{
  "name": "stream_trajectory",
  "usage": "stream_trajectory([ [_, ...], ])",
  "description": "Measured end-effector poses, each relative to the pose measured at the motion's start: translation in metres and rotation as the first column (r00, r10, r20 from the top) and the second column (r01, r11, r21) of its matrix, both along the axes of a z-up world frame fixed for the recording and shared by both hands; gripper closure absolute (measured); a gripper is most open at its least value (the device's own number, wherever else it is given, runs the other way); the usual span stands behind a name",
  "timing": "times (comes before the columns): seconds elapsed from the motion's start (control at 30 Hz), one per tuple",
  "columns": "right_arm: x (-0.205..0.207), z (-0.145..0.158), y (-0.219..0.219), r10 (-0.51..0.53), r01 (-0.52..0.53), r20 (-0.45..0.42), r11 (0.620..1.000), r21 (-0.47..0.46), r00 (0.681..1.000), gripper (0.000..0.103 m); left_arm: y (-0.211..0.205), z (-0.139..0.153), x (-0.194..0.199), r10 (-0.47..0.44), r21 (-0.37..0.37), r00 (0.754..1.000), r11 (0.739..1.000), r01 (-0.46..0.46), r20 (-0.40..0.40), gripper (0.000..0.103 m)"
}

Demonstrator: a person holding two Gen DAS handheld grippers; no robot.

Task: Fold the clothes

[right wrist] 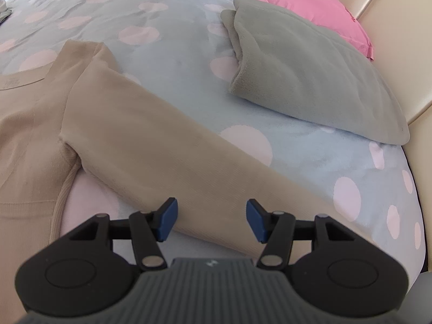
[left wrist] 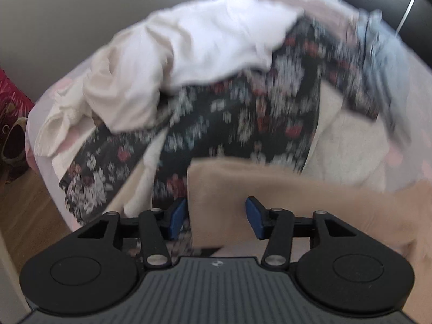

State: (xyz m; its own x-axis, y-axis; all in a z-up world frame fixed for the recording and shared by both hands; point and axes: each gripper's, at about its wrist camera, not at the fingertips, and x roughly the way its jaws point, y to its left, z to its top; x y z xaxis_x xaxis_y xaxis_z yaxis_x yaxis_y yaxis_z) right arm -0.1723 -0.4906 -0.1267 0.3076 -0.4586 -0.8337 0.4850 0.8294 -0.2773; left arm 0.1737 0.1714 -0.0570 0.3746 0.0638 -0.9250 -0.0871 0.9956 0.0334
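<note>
A beige long-sleeved top (right wrist: 32, 124) lies flat on the bed, its sleeve (right wrist: 167, 151) stretched out to the lower right. My right gripper (right wrist: 212, 220) is open, its blue pads either side of the sleeve, just above it. In the left wrist view my left gripper (left wrist: 216, 217) is open, with a beige fabric edge (left wrist: 270, 189) lying between and beyond its pads. The view is blurred, so I cannot tell whether the pads touch the cloth.
A heap of clothes lies beyond the left gripper: white garments (left wrist: 194, 48), a dark floral piece (left wrist: 243, 118) and jeans (left wrist: 383, 62). A folded grey fleece (right wrist: 310, 70) and a pink pillow (right wrist: 310, 2) lie at the headboard (right wrist: 399, 54). The dotted bedsheet (right wrist: 167, 27) covers the bed; wooden floor (left wrist: 24, 210) lies left.
</note>
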Motion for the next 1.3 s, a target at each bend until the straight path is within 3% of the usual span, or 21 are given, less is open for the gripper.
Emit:
stream_trajectory([
  [0.13,-0.002,0.002,0.000,-0.003,0.003,0.010,1.000,0.003,1.000,0.043,-0.011,0.002,-0.004,-0.030,0.065,0.999,0.997,0.029,0.023,0.057],
  [0.3,-0.003,0.003,0.001,-0.005,0.005,0.016,1.000,0.004,1.000,0.043,-0.016,0.030,-0.012,-0.043,0.021,0.986,0.999,0.040,0.160,0.045],
  [0.43,-0.002,0.003,0.001,0.001,-0.001,0.010,1.000,0.000,1.000,0.043,-0.021,0.029,-0.001,-0.043,0.034,0.984,0.999,0.038,0.173,0.046],
  [0.57,-0.003,0.004,0.002,0.005,-0.005,0.015,1.000,0.000,1.000,0.043,-0.026,0.015,0.013,-0.076,0.079,0.986,0.995,0.065,0.145,0.053],
  [0.63,-0.003,0.005,0.002,0.006,-0.006,0.016,1.000,-0.001,1.000,0.043,-0.029,0.009,0.016,-0.102,0.081,0.987,0.992,0.092,0.127,0.066],
  [0.7,-0.003,0.004,0.002,0.004,-0.004,0.016,1.000,0.000,1.000,0.043,-0.031,0.004,0.017,-0.125,0.072,0.986,0.991,0.117,0.114,0.094],
  [0.73,-0.003,0.004,0.002,0.004,-0.004,0.016,1.000,0.001,1.000,0.043,-0.034,0.011,0.014,-0.133,0.042,0.982,0.991,0.129,0.131,0.099],
  [0.87,-0.003,0.005,0.003,0.009,-0.009,0.020,1.000,0.000,1.000,0.043,-0.045,0.046,0.001,-0.157,-0.094,0.963,0.979,0.181,0.219,0.101],
  [1.0,-0.001,0.006,0.005,0.025,-0.025,0.024,1.000,0.000,0.999,0.043,-0.056,0.080,-0.012,-0.166,-0.223,0.937,0.945,0.240,0.308,0.101],
  [1.13,0.002,0.007,0.008,0.037,-0.037,0.026,0.999,0.001,0.999,0.043,-0.067,0.115,-0.025,-0.160,-0.341,0.905,0.889,0.306,0.395,0.101],
  [1.3,0.003,0.013,0.011,0.038,-0.039,0.043,0.999,0.007,0.998,0.043,-0.147,0.145,-0.033,-0.292,-0.443,0.853,0.755,0.483,0.432,0.101],
])
